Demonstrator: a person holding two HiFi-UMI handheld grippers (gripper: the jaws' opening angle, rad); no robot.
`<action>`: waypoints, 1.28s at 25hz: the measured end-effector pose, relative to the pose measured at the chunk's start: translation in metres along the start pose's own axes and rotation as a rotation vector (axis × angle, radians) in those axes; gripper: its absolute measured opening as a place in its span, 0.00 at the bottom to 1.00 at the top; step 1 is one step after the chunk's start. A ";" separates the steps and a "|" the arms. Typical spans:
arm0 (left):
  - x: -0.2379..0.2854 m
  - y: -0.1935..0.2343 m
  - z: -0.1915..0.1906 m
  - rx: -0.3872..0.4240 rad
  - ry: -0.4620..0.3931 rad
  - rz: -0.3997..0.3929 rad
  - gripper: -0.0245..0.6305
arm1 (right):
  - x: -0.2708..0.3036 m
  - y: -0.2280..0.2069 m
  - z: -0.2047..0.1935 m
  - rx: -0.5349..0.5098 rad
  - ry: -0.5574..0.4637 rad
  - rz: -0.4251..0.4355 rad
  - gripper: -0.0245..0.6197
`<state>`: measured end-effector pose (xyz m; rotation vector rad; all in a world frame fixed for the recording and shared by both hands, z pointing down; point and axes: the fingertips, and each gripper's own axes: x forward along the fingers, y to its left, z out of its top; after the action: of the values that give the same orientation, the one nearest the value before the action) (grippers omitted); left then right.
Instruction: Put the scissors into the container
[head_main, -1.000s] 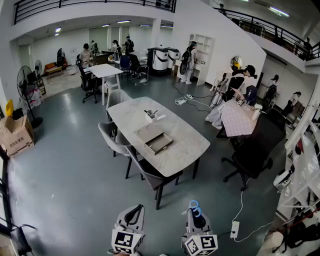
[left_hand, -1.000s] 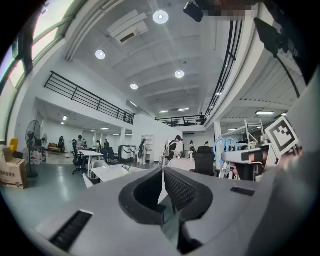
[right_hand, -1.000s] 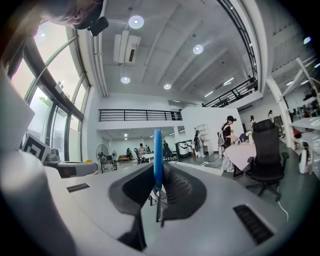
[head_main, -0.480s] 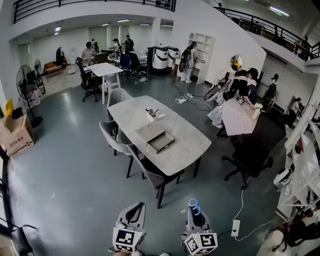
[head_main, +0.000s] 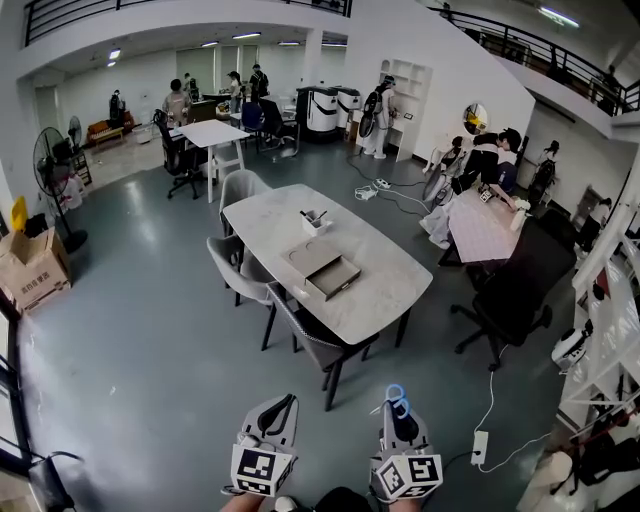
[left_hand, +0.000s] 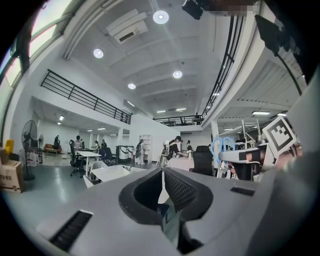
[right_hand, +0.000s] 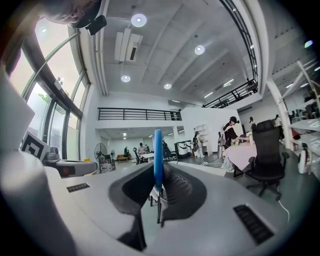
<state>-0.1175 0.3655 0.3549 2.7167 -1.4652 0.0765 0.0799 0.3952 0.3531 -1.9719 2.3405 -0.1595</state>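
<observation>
In the head view my right gripper (head_main: 399, 418) is shut on blue-handled scissors (head_main: 397, 399), whose handle loops stick up past the fingertips. The right gripper view has the blue handle (right_hand: 158, 159) edge-on, clamped between the jaws of that gripper (right_hand: 159, 200). My left gripper (head_main: 279, 413) hangs beside it, shut with nothing in it; its own view shows the jaws (left_hand: 162, 192) meeting and the scissors (left_hand: 223, 145) off to the right. Both grippers are held over the floor, well short of the marble table (head_main: 390, 290). On the table stand a small white container (head_main: 316, 222) and a grey drawer box (head_main: 322, 268).
Grey chairs (head_main: 305, 340) line the table's near side, and a black office chair (head_main: 505, 300) stands to its right. A power strip and cable (head_main: 478, 446) lie on the floor at the right. Shelving (head_main: 605, 350) is at the far right and people work at desks in the background.
The view has drifted so the table sits slightly lower and more to the right. Both grippers ride a little higher in the picture. The grip on the scissors is unchanged.
</observation>
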 end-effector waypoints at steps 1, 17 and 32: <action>0.000 0.003 0.000 0.001 0.000 0.000 0.07 | 0.001 0.002 0.000 0.001 -0.001 -0.002 0.10; 0.077 0.042 0.002 0.001 -0.010 0.021 0.07 | 0.081 -0.027 -0.001 0.018 -0.013 0.004 0.10; 0.213 0.076 0.015 -0.007 0.016 0.044 0.07 | 0.204 -0.101 0.010 0.035 0.012 0.011 0.10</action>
<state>-0.0634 0.1454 0.3565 2.6724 -1.5179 0.0949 0.1448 0.1771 0.3578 -1.9475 2.3384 -0.2104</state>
